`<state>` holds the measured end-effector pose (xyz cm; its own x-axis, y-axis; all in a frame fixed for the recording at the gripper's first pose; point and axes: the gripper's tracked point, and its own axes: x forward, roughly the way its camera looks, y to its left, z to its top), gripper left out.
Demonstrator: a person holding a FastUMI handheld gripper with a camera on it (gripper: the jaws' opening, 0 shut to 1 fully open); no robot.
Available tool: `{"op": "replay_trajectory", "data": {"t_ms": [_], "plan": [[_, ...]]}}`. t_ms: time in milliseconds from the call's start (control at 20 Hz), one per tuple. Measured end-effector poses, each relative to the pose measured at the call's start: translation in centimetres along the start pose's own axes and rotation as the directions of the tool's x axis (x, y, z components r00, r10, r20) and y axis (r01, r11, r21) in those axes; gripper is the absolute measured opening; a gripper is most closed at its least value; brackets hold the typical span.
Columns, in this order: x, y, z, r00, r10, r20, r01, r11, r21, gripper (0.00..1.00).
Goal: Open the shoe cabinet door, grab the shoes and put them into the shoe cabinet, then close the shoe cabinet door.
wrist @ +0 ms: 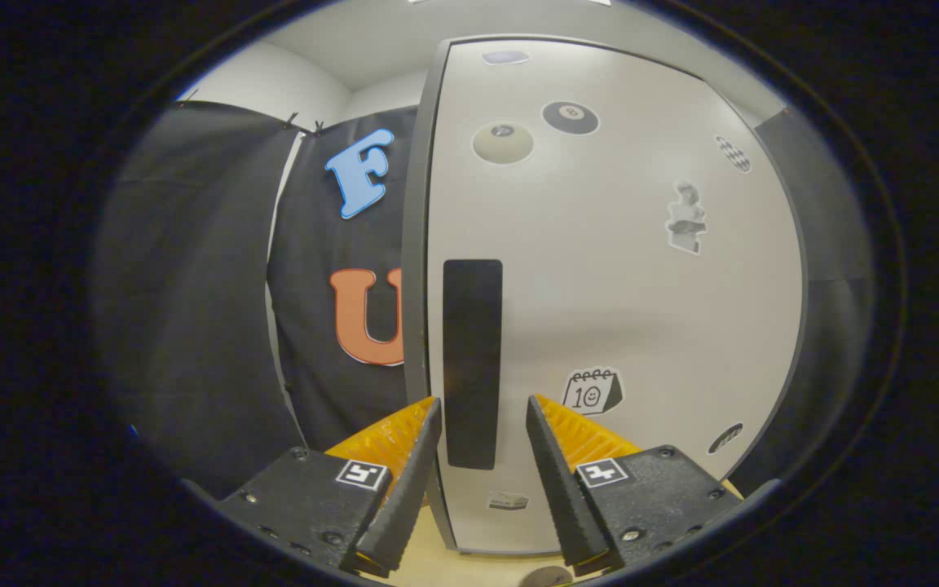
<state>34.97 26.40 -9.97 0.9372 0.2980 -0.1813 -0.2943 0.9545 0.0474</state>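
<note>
The shoe cabinet door [616, 269] is a pale grey panel with several stickers, standing just ahead of me and looking shut. Its black vertical handle [472, 363] runs along the door's left edge. My gripper [482, 401] is open, with one finger on each side of the handle's lower part. The fingertips [429, 416] reach about level with the handle, and I cannot tell whether they touch it. The left finger lies over the door's left edge.
Black cloth walls hang to the left of the cabinet and behind it. A light wooden floor strip [437, 554] shows below the door, between the fingers. A small round brownish thing [545, 577] sits at the bottom near the right finger.
</note>
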Motion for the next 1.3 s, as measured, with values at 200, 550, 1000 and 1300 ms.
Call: {"op": "replay_trajectory", "data": {"t_ms": [200, 550, 1000, 1300], "plan": [[-0.6, -0.3, -0.1, 1.0, -0.025, -0.007, 0.025, 1.0, 0.008, 0.33], [-7.3, 0.1, -0.2, 0.991, 0.133, -0.035, -0.132, 0.991, 0.035, 0.29], [-13.3, -2.2, -0.5, 0.964, 0.266, -0.007, -0.266, 0.963, 0.045, 0.23], [-16.2, -5.1, -0.7, 0.976, 0.217, -0.001, -0.217, 0.976, 0.006, 0.23]]}}
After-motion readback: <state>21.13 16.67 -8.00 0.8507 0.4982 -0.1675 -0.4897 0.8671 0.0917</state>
